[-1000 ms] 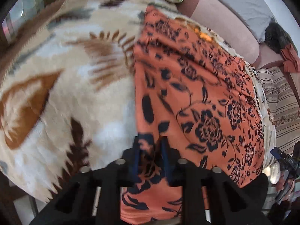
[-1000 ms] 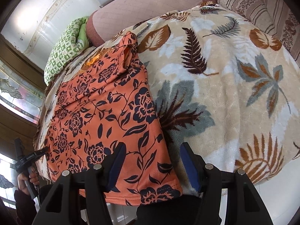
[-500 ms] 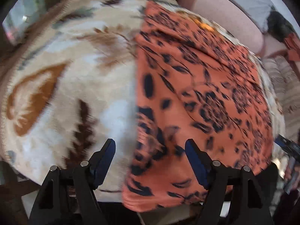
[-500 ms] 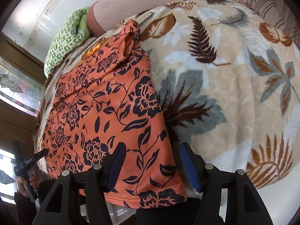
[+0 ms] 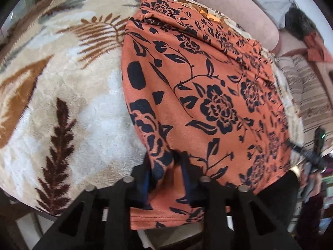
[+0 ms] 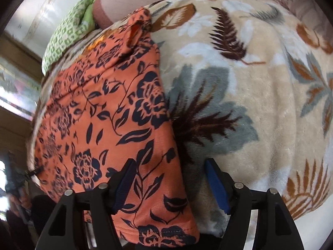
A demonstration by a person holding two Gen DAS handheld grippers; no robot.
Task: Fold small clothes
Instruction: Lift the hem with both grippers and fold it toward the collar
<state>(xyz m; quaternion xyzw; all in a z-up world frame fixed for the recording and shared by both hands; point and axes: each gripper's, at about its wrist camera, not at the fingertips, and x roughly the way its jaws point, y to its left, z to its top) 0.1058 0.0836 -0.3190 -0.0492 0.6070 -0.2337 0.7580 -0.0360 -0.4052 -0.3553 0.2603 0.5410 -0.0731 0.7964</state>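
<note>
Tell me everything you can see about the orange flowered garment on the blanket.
The orange garment is soft knit-looking fabric printed with dark navy roses, leaves and vines. It lies spread fairly flat, slightly wrinkled, on the leaf-patterned blanket, its stitched hem nearest the cameras. The left gripper is closing on a bunched fold near one hem corner. The right gripper, jaws opening, straddles the other side edge without pinching it.

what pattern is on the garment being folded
Orange fabric garment with dark navy flowers, leaves and vines; clearest in the left wrist view.

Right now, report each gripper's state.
Left gripper: closing, orange floral garment bunched between its fingers.
Right gripper: open, opening wider over the garment's edge.
</note>
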